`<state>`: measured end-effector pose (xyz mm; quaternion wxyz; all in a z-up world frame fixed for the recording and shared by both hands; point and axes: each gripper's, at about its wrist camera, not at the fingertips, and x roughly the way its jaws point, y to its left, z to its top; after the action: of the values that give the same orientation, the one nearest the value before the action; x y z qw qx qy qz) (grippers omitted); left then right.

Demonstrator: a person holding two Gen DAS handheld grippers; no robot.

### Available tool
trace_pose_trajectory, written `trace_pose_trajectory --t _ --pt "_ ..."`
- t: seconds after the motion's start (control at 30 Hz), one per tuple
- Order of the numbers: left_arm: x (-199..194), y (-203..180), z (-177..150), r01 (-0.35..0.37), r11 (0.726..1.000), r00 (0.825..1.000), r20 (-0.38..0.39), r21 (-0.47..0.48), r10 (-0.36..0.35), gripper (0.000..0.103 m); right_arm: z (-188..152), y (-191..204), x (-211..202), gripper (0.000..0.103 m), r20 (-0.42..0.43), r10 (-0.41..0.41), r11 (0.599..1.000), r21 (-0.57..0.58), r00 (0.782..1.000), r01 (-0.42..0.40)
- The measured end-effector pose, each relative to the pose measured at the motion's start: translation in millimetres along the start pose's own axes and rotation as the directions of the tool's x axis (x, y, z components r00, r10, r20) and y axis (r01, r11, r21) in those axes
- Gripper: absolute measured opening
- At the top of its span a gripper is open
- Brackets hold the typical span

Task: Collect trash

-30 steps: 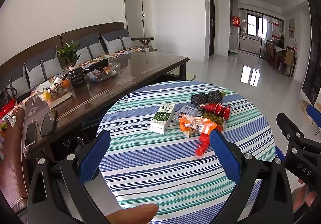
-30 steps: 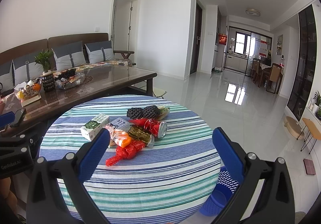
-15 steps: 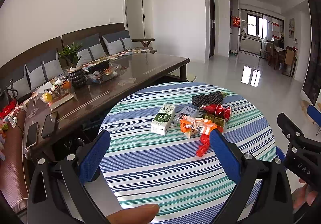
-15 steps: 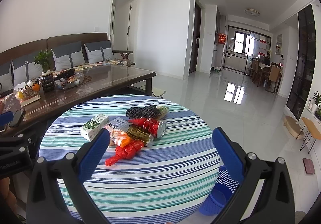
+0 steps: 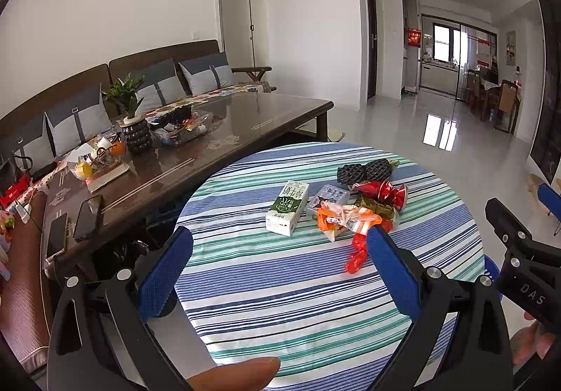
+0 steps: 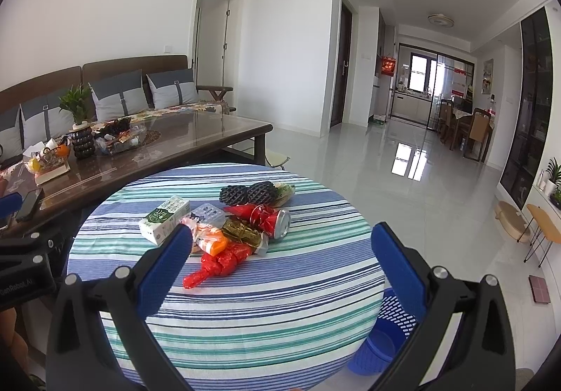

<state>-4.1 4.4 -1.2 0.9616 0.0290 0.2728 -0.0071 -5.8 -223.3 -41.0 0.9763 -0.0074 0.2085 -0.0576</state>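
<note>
A pile of trash lies on the round striped table (image 5: 298, 286): a green and white milk carton (image 5: 288, 207), a red plastic wrapper (image 5: 357, 252), an orange wrapper (image 5: 336, 217), a crushed red can (image 5: 387, 189) and black mesh pieces (image 5: 364, 171). The same pile shows in the right wrist view, with the carton (image 6: 164, 219), red wrapper (image 6: 219, 265) and can (image 6: 277, 223). My left gripper (image 5: 278, 272) is open and empty, short of the pile. My right gripper (image 6: 280, 272) is open and empty, also short of it.
A blue waste basket (image 6: 385, 331) stands on the floor beside the table's right edge. A long dark coffee table (image 5: 175, 159) with phones, a plant and dishes stands to the left, a sofa (image 5: 105, 89) behind it. The tiled floor (image 6: 403, 187) stretches to the right.
Both grippers have drifted slightly; the table and pile sit a little differently in view. Both stay open and empty.
</note>
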Motion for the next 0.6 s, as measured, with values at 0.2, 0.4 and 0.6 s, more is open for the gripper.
trace_pose_trajectory --t 0.2,0.4,0.6 --pt "0 0 0 0.000 1.000 1.000 0.001 0.001 0.000 0.098 -1 0 2 0.098 -0.004 -0.001 1.000 -0.002 1.000 0.001" --pt "-1 8 1 -0.005 1.000 1.000 -0.002 -0.001 0.005 0.098 -2 0 2 0.098 -0.008 -0.002 1.000 -0.004 1.000 0.002" --pt "2 11 -2 -0.009 1.000 1.000 -0.005 -0.004 0.009 0.098 -3 0 2 0.098 -0.008 -0.002 1.000 -0.005 1.000 0.002"
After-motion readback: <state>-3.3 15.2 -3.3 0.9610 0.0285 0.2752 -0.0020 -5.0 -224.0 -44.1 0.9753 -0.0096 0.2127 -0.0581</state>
